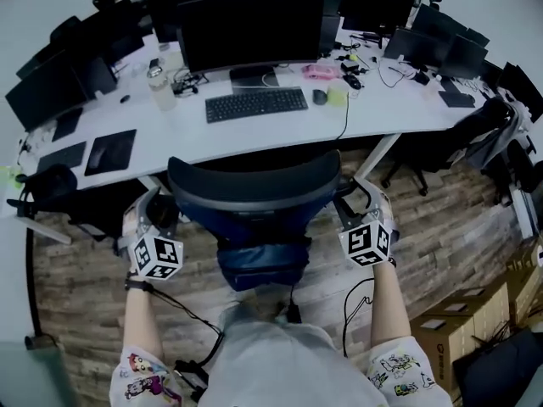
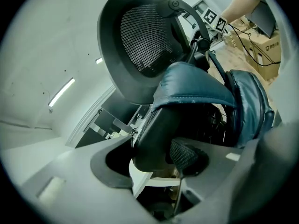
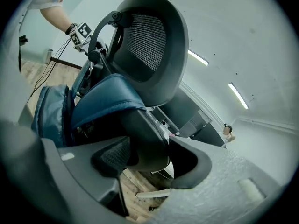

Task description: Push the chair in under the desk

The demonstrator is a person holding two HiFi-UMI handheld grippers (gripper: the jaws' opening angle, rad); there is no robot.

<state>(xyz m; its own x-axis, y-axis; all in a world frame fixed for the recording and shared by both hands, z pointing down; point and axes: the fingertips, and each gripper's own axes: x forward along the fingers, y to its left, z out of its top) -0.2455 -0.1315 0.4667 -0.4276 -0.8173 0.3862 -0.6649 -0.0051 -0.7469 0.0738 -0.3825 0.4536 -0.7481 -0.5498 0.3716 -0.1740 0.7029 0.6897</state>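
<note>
The office chair (image 1: pixel 254 186) has a black mesh backrest and a blue padded cover (image 1: pixel 263 263) hanging behind it. It stands at the white desk (image 1: pixel 280 134), with its seat hidden under the desk edge. My left gripper (image 1: pixel 153 217) is shut on the backrest's left edge, and my right gripper (image 1: pixel 361 210) is shut on its right edge. In the left gripper view the black backrest frame (image 2: pixel 154 139) fills the gap between the jaws of the left gripper (image 2: pixel 156 155). The right gripper view shows the same: the frame (image 3: pixel 147 134) sits between the jaws of the right gripper (image 3: pixel 145 157).
On the desk are monitors (image 1: pixel 250 28), a keyboard (image 1: pixel 256 103), a mouse (image 1: pixel 319 97) and a bottle (image 1: pixel 161 87). A slanted desk leg (image 1: pixel 373 164) stands right of the chair. Other chairs (image 1: pixel 496 134) and cardboard boxes (image 1: pixel 475 325) are on the right, and a dark chair (image 1: pixel 47 186) on the left.
</note>
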